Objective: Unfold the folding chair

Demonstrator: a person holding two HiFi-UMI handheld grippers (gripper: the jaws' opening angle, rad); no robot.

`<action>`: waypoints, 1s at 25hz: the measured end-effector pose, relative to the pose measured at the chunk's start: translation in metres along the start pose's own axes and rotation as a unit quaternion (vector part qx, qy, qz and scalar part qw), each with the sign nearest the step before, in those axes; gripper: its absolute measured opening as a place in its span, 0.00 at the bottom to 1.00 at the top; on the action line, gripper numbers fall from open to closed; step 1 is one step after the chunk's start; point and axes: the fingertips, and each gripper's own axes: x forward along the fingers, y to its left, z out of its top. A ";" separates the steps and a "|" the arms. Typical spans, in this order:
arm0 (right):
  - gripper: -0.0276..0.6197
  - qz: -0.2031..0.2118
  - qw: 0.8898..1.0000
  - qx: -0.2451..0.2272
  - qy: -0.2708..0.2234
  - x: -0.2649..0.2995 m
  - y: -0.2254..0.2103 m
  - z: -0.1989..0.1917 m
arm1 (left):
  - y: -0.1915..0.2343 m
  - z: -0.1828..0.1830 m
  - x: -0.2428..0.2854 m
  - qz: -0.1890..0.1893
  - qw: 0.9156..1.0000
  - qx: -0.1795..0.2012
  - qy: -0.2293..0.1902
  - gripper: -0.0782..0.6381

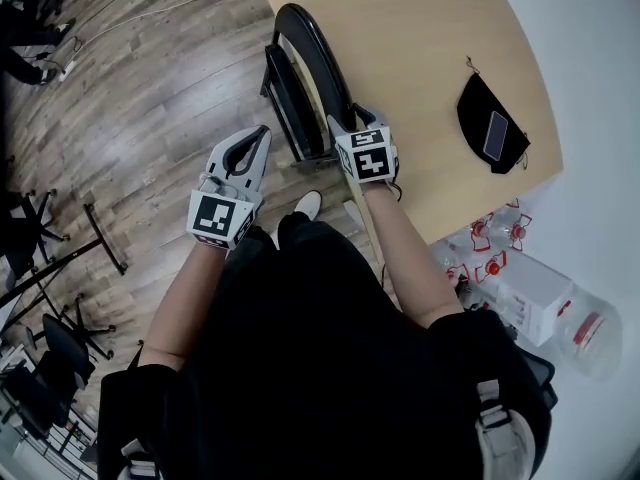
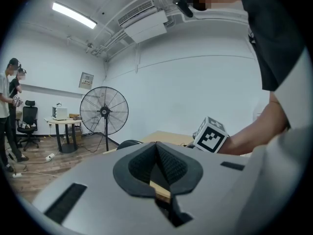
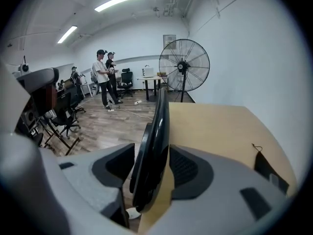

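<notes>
The folded black chair (image 1: pixel 305 78) stands on edge against the side of the wooden table (image 1: pixel 420 58). My right gripper (image 1: pixel 348 128) is at the chair's upper rim, jaws open. In the right gripper view the chair's rim (image 3: pixel 155 141) runs between the two pads: a gap shows on the left side, and the right pad lies close to it. My left gripper (image 1: pixel 262 136) hangs in the air left of the chair, apart from it, with its jaws shut and nothing between them. The left gripper view shows its pads (image 2: pixel 166 163) pressed together.
A black pouch with a phone (image 1: pixel 492 123) lies on the table. Plastic bottles (image 1: pixel 495 238) sit on the floor at the right. A standing fan (image 3: pixel 184 65) and people (image 3: pixel 102 77) are farther off. Office chairs (image 1: pixel 50 358) stand at the left. Cables (image 1: pixel 150 13) lie on the wood floor.
</notes>
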 end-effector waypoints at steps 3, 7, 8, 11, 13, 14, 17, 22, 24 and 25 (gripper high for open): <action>0.36 -0.018 1.000 -0.014 0.014 0.006 -0.005 0.000 | 0.004 0.000 -0.004 0.000 1.000 -0.007 -0.004 0.10; 0.33 -0.036 0.999 -0.015 0.024 0.010 -0.007 0.000 | 0.012 -0.004 -0.013 0.001 1.000 -0.011 -0.004 0.10; 0.32 -0.037 0.999 -0.006 0.027 0.011 -0.007 -0.001 | 0.014 -0.004 -0.016 0.001 1.000 -0.012 -0.003 0.10; 0.30 -0.041 0.999 0.011 0.032 0.012 -0.006 -0.003 | 0.021 -0.007 -0.022 0.000 1.000 -0.015 -0.003 0.10; 0.29 -0.046 0.998 0.017 0.035 0.011 -0.006 -0.002 | 0.026 -0.008 -0.026 -0.002 1.000 -0.019 -0.004 0.10; 0.29 -0.047 0.998 0.021 0.035 0.011 -0.005 -0.002 | 0.028 -0.009 -0.028 -0.002 1.000 -0.020 -0.003 0.10; 0.29 -0.052 0.998 0.029 0.034 0.011 -0.003 -0.001 | 0.037 -0.017 -0.035 0.005 1.000 -0.027 0.005 0.10; 0.29 -0.059 0.997 0.024 0.037 0.010 0.016 0.001 | 0.058 -0.033 -0.048 0.022 0.999 -0.040 0.023 0.10; 0.29 -0.061 0.997 0.023 0.035 0.010 0.025 0.003 | 0.064 -0.038 -0.052 0.025 0.998 -0.044 0.028 0.11; 0.29 -0.062 0.997 0.022 0.034 0.010 0.028 0.003 | 0.066 -0.041 -0.053 0.027 0.998 -0.045 0.031 0.11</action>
